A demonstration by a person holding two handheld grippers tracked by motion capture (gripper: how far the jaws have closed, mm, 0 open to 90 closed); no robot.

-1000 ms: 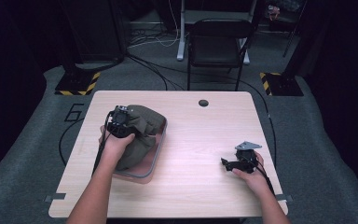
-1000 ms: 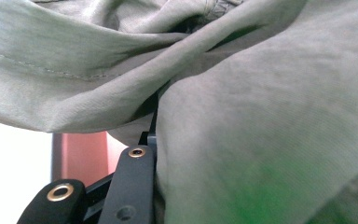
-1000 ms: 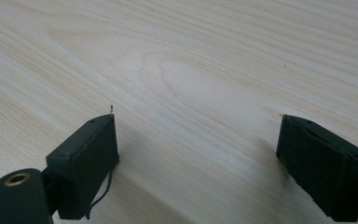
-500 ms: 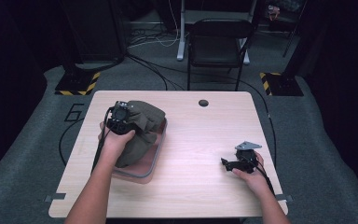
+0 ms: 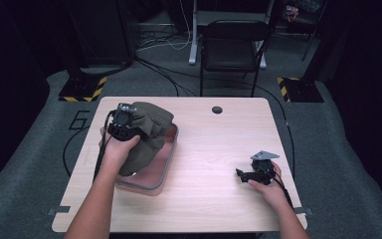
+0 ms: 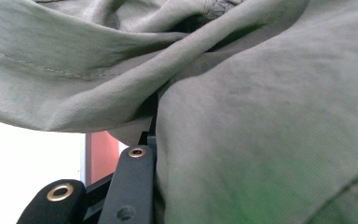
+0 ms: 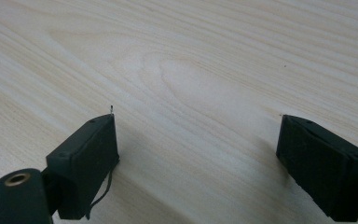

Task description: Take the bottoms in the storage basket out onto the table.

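Note:
An olive-green cloth hangs bunched over a clear bin with a grey rim at the table's left. My left gripper is shut on the cloth's upper left part and holds it above the bin. In the left gripper view the cloth folds around the black jaws of the left gripper, and a strip of the bin's reddish floor shows below it. My right gripper rests on the table at the right, open, with bare wood between its fingers.
The wooden table has a round cable hole near its far edge. A black chair stands behind the table. Yellow-and-black striped bases sit on the floor at both far corners.
My left hand has risen a little and drawn the cloth higher out of the bin. The right hand has not moved.

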